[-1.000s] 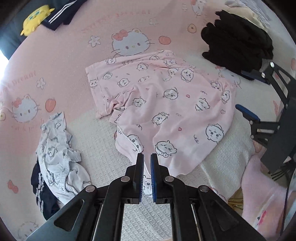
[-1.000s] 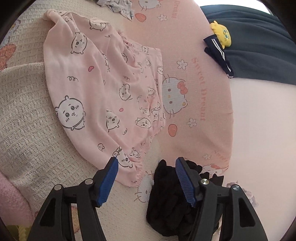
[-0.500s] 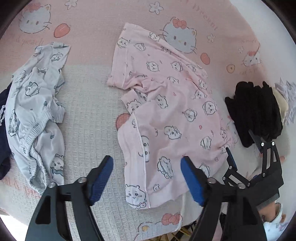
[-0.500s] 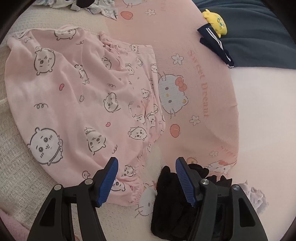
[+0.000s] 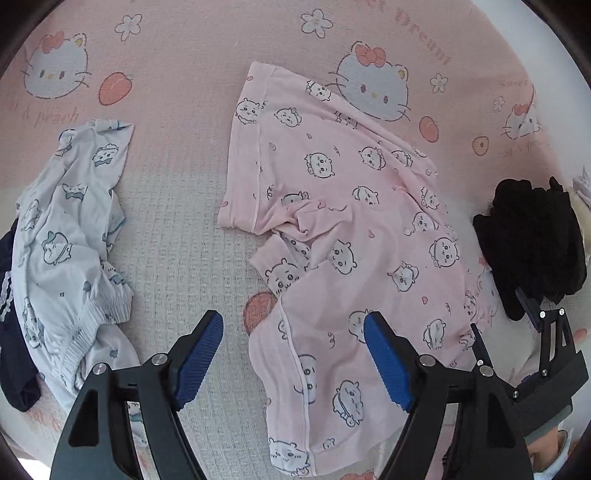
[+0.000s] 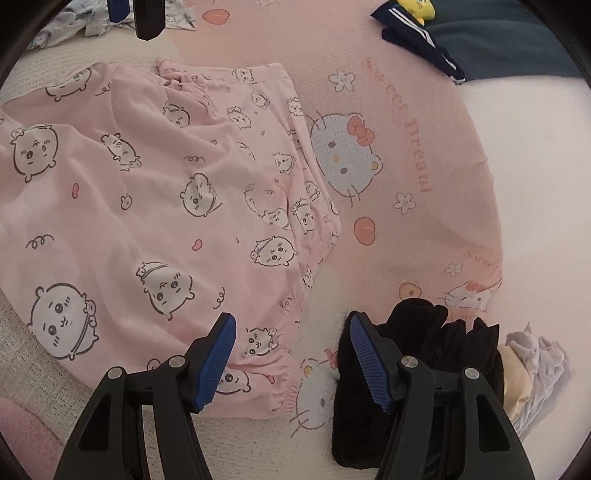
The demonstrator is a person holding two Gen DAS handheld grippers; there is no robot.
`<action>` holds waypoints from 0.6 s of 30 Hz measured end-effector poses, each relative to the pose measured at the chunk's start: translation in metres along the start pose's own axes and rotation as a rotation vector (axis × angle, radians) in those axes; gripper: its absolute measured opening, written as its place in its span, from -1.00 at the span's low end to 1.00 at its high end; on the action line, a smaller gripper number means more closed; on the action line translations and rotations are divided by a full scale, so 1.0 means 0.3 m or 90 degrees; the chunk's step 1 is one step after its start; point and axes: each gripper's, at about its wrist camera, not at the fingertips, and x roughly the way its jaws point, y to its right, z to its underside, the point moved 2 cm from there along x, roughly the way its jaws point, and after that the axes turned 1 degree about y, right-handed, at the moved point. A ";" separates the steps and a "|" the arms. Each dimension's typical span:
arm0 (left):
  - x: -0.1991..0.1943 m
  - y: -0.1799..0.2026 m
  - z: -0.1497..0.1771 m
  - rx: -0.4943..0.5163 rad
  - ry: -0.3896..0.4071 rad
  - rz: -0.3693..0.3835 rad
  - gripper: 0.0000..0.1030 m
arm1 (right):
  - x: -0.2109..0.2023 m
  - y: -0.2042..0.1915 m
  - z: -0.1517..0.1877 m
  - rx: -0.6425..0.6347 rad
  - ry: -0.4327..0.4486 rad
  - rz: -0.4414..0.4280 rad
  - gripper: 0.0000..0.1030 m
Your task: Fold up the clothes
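Pink pyjama pants [image 5: 347, 236] with a cartoon print lie spread and wrinkled on the bed; they also show in the right wrist view [image 6: 147, 229]. My left gripper [image 5: 293, 350] is open and empty, hovering over one leg end of the pants. My right gripper [image 6: 291, 354] is open and empty above the elastic waistband, and shows at the right edge of the left wrist view [image 5: 532, 343].
White printed pyjamas [image 5: 70, 251] lie crumpled at the left over a navy garment [image 5: 11, 332]. A black folded garment [image 5: 532, 243] sits right of the pants, with pale clothes [image 6: 532, 373] beside it. A yellow plush [image 6: 417, 7] and navy striped cloth [image 6: 417, 37] lie far off.
My left gripper opened, letting go of the pink pants' leg, and swung left over them. My right gripper moved closer along the waistband, staying open.
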 end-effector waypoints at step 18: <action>0.214 -0.173 -0.095 -0.201 -0.069 0.119 0.50 | 0.188 0.210 0.117 0.386 -0.139 -0.292 0.25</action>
